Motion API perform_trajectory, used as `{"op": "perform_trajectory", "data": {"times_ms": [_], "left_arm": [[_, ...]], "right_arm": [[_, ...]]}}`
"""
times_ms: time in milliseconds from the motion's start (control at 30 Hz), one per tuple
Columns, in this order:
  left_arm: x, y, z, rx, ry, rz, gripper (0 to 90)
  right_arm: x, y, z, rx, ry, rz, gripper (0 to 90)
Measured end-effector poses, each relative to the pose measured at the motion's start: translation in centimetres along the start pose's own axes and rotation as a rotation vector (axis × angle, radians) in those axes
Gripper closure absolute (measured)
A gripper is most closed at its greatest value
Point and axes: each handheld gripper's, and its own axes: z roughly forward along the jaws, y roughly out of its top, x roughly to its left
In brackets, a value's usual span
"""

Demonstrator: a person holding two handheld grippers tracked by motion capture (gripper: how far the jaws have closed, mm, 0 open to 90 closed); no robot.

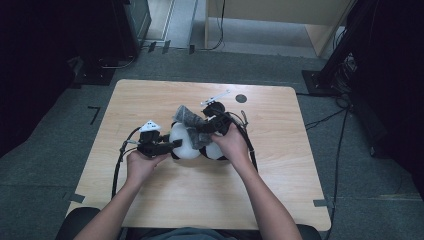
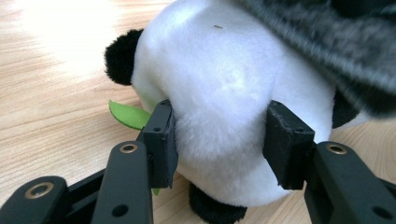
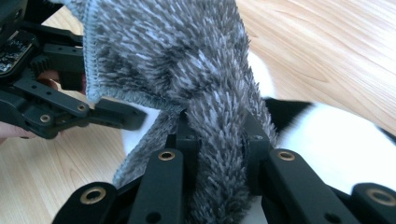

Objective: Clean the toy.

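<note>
A black-and-white plush panda (image 1: 187,147) lies at the middle of the wooden table (image 1: 150,100). My left gripper (image 1: 174,144) comes at it from the left. In the left gripper view its pads (image 2: 161,140) press into both sides of the panda's white body (image 2: 224,79), with a green leaf (image 2: 126,114) beside it. A fuzzy grey cloth (image 1: 187,116) hangs over the panda from above. My right gripper (image 3: 217,135) is shut on a bunched fold of that cloth (image 3: 177,51), and the left gripper's black linkage (image 3: 70,109) lies just beyond it.
A small black round mark (image 1: 241,98) sits near the table's far edge. Cables (image 1: 119,160) trail off both grippers across the tabletop. On the floor stand a dark stand (image 1: 325,75) at the right and wooden furniture (image 1: 280,20) at the back.
</note>
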Motion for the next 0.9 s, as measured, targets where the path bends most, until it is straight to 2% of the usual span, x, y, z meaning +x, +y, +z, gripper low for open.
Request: {"op": "perform_trajectory", "data": {"times_ms": [200,333,567,667,900], "left_arm": [[0.1,0.0,0.0,0.004,-0.002,0.003,50.8],[0.1,0.0,0.0,0.004,-0.002,0.006,50.8],[0.1,-0.1,0.0,0.002,-0.002,0.007,50.8],[0.1,-0.1,0.0,0.002,-0.002,0.009,50.8],[0.1,-0.1,0.0,0.001,-0.004,0.007,50.8]], "right_arm": [[-1.8,-0.6,-2.1,-0.039,-0.024,0.040,74.4],[-3.3,-1.4,-3.6,-0.056,-0.036,0.089,74.7],[-5.2,-2.9,-5.2,-0.073,-0.050,0.141,76.5],[-5.6,-3.4,-5.6,-0.074,-0.041,0.150,77.9],[-6.3,-4.0,-6.4,-0.064,-0.057,0.169,79.4]]}}
